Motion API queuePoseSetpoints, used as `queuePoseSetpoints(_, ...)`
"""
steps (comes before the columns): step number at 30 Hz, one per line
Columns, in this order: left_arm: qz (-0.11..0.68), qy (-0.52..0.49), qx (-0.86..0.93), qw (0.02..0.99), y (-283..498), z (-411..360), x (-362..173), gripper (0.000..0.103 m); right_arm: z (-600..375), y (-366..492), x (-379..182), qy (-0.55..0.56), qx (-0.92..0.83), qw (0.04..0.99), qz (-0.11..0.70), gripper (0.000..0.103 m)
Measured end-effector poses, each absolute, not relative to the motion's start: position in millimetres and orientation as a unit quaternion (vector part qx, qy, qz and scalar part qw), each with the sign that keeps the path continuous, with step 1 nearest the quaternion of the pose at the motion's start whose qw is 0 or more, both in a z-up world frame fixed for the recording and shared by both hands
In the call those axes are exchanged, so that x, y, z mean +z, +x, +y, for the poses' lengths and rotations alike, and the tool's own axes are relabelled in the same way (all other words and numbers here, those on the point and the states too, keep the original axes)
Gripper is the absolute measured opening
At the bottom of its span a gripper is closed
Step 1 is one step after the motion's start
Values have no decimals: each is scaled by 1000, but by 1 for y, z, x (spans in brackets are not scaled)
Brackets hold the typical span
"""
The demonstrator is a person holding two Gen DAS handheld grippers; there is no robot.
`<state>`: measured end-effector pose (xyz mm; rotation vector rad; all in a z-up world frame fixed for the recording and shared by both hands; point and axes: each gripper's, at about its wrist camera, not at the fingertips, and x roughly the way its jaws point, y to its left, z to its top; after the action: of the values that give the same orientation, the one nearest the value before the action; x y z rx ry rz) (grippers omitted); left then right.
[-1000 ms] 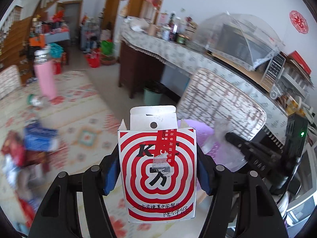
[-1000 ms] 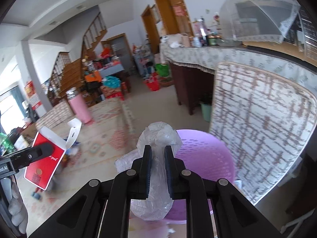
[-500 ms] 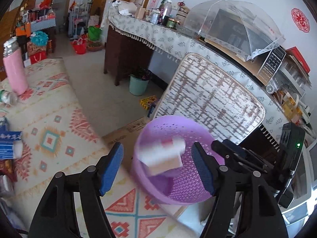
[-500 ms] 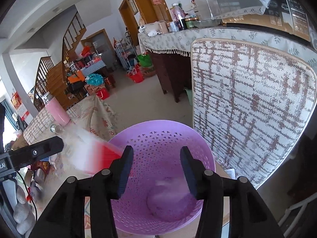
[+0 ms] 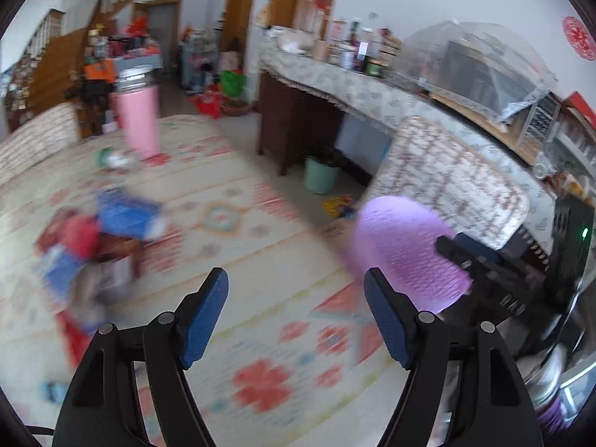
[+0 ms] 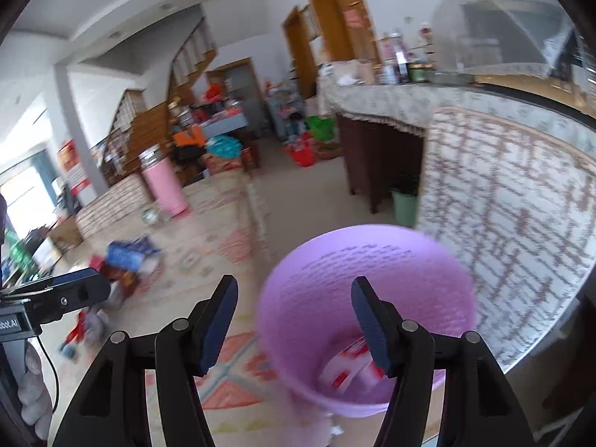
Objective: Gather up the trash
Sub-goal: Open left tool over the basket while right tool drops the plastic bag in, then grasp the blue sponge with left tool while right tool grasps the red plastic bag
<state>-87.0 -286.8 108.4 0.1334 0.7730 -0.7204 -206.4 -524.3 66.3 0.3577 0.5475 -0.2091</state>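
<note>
The purple basket (image 6: 367, 316) already held a red-and-white carton (image 6: 350, 367) at its bottom, so part of the collecting looked done. Both tools were empty: the left gripper (image 5: 296, 320) and the right gripper (image 6: 294, 322) each had jaws spreading apart with nothing between them. More trash remained, a blurred heap of red and blue wrappers (image 5: 100, 238) on the patterned cloth (image 5: 238, 223), well to the left of the basket.
</note>
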Motion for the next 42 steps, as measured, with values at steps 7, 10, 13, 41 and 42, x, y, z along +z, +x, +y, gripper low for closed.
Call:
queuePoseSetpoints(7, 380, 97, -252, 885, -66, -163, 87, 78, -462, -181, 54, 166, -19, 935, 314, 68)
queuePoseSetpoints(10, 398, 113, -257, 873, -45, -127, 71, 78, -439, -172, 47, 169, 5, 930, 327, 68)
queuePoseSetpoints(13, 426, 113, -277, 854, -20, -106, 55, 78, -420, -163, 42, 184, 26, 923, 338, 68)
queuePoseSetpoints(41, 461, 75, -374, 801, -35, -51, 17, 26, -219, -43, 43, 114, 221, 875, 416, 69)
queuePoseSetpoints(42, 464, 65, -378, 798, -33, -48, 17, 26, -216, -37, 39, 112, 217, 873, 422, 69)
